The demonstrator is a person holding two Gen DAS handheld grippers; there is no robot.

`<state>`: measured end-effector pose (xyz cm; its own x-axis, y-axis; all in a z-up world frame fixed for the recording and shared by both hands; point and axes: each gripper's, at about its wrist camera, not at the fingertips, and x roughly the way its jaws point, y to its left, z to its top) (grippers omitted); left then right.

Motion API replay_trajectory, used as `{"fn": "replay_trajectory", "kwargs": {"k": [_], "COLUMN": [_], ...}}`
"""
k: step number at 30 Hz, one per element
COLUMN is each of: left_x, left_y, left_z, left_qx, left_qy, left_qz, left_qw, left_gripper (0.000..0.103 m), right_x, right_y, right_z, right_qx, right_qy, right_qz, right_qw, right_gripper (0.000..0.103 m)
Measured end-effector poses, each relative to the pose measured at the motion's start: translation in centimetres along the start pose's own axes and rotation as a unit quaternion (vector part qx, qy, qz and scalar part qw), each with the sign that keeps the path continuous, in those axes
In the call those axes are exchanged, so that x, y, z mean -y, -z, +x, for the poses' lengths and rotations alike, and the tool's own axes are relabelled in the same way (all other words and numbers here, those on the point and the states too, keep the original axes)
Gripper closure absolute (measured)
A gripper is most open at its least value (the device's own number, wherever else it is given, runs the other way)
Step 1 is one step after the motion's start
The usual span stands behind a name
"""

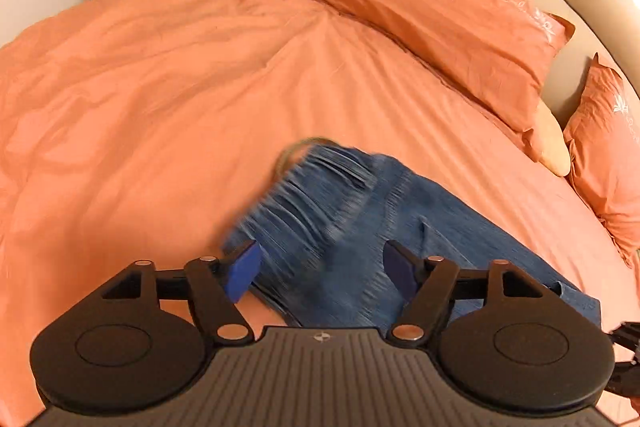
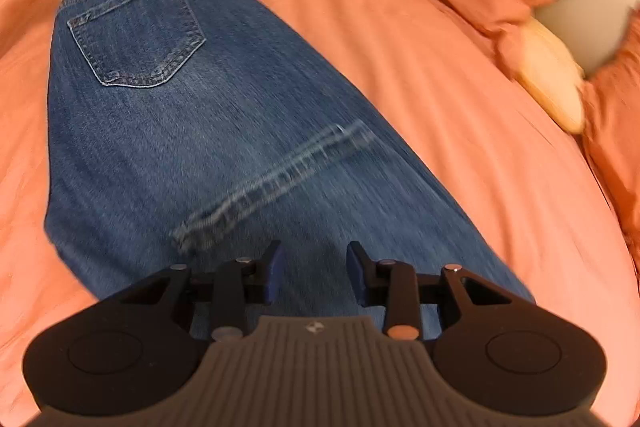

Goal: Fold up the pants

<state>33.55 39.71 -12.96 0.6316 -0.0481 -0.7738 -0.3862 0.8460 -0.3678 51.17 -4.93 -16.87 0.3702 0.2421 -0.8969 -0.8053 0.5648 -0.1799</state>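
Your left gripper [image 1: 322,267] hovers with its jaws spread wide and nothing between them, just above the blurred waistband end of the blue jeans [image 1: 360,219], which lie on the orange duvet [image 1: 140,87] at the near middle of the bed. Your right gripper [image 2: 316,273] is parted more narrowly, also empty, over the jeans [image 2: 180,115], whose back pocket [image 2: 138,35] lies far left of it and a leg hem [image 2: 276,179] just ahead. The far-right pillow [image 1: 440,11] carries white embroidery, too small to read.
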Motion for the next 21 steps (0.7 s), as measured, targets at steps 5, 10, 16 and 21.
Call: {"fn": "replay_trajectory", "kwargs": {"k": [5,10,16,21], "left_x": [-2.9,-4.3,-6.2,-5.1], "left_y": [-3.1,-3.7,-3.9,-4.6], "left_z": [4.0,8.5,10.9,11.7], "left_qx": [-0.068,-0.127,-0.159,-0.18], "left_qy": [0.039,0.054,0.118,0.111], "left_qz": [0.007,0.043,0.038,0.052], "left_qw": [0.9969,0.9896,0.9795,0.976], "left_gripper": [0.014,0.01,0.006,0.016], "right_x": [-0.3,-1.0,0.4,0.9], "right_y": [-2.5,-3.6,-4.1,-4.3], "right_z": [3.6,6.5,7.5,7.9], "right_qx": [-0.03,-0.065,-0.074,-0.076], "right_qy": [-0.02,-0.045,-0.075,-0.083], "right_qz": [-0.053,-0.085,-0.062,-0.052], "right_qw": [0.998,0.993,0.992,0.992], "right_gripper": [0.07,0.07,0.07,0.069]}}
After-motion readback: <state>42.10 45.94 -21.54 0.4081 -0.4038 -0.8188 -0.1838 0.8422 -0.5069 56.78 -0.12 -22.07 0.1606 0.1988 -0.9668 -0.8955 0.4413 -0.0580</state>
